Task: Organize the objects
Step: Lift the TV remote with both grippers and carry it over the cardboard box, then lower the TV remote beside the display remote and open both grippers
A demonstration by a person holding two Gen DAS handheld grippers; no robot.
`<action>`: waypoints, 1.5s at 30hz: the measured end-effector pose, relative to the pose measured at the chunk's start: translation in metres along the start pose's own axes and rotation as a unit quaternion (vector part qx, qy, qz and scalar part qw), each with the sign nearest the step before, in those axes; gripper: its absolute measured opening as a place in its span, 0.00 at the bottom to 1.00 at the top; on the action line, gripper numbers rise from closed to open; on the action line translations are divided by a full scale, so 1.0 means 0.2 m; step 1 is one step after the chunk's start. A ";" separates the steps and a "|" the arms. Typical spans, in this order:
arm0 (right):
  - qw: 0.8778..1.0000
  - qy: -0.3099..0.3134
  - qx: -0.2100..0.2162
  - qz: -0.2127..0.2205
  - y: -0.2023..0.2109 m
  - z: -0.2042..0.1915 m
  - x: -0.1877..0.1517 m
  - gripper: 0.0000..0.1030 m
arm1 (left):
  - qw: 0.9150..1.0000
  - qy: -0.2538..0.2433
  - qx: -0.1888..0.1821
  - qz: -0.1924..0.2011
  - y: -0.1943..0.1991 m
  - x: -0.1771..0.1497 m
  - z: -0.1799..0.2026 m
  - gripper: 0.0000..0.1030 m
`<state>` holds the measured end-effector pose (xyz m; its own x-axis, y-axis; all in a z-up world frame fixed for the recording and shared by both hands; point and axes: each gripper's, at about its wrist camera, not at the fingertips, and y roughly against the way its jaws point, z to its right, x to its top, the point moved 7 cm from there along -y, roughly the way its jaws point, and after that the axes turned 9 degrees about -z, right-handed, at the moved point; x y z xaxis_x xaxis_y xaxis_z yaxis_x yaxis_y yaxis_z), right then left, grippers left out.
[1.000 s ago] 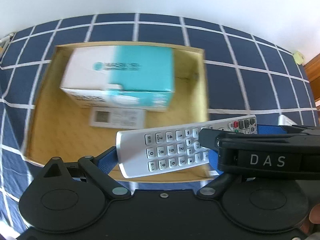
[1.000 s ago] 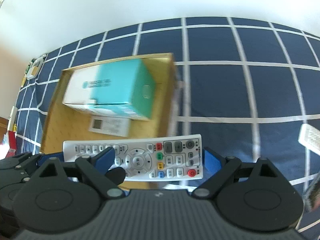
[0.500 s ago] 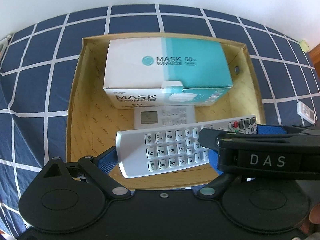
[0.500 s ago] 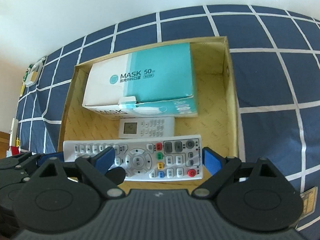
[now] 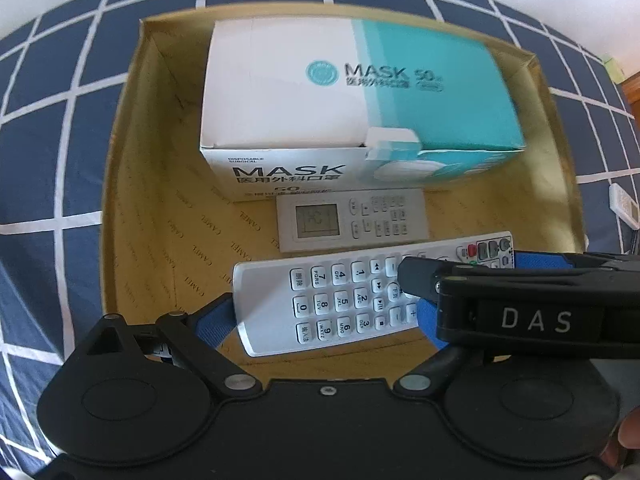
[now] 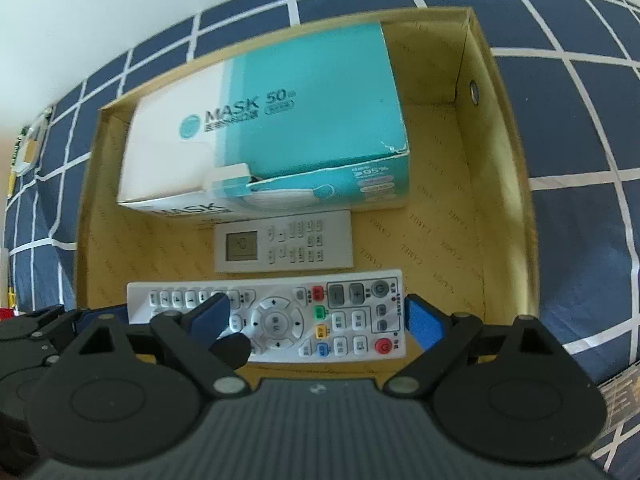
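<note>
Navy checked cloth (image 5: 52, 152) with white grid lines is spread under an open tan cardboard box (image 5: 132, 216), and a pale wall is seen beyond it. A long white TV remote (image 5: 340, 296) is gripped at both ends and held crosswise over the near part of the box: its number-pad end is clamped between the blue pads of the left gripper (image 5: 324, 316), while its power-button end is clenched by the right gripper (image 6: 316, 316). Just ahead of both claws, a smaller white remote (image 6: 284, 246) with a grey display is laid flat on the box floor. Farther ahead, touching that small remote's far edge, a white and teal mask carton (image 6: 276, 136) is set against the back wall of the box. To the right of the left claw, outside the box, another small white remote (image 5: 624, 206) is partly seen on the cloth.
</note>
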<state>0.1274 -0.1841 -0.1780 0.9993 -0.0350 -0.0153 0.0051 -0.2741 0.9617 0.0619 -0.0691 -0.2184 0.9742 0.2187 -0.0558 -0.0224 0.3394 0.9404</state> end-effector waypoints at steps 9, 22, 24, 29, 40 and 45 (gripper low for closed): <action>1.000 -0.011 0.002 -0.011 -0.10 0.00 0.12 0.90 | 1.000 -0.004 -0.003 -0.010 -0.06 0.13 -0.06 0.92; 1.000 -0.012 -0.003 -0.021 -0.18 0.00 0.23 0.90 | 1.000 0.004 -0.014 -0.019 -0.12 0.18 -0.11 0.92; 1.000 -0.014 -0.004 -0.024 -0.19 0.01 0.24 0.90 | 1.000 0.005 -0.015 -0.020 -0.12 0.17 -0.11 0.92; 1.000 -0.008 -0.007 -0.024 -0.20 0.01 0.24 0.90 | 0.999 0.012 -0.019 -0.023 -0.13 0.15 -0.13 0.92; 1.000 -0.003 -0.010 -0.025 -0.16 0.00 0.21 0.90 | 0.999 0.027 -0.013 -0.015 -0.06 0.06 -0.14 0.93; 1.000 -0.004 -0.010 -0.025 -0.12 0.01 0.18 0.90 | 0.999 0.034 -0.018 -0.008 0.00 -0.02 -0.13 0.93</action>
<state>0.1637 -0.1810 -0.2029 0.9975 -0.0288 -0.0649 0.0554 -0.2567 0.9649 0.0526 -0.0470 -0.2263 0.9568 0.2748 -0.0951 -0.0157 0.3755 0.9267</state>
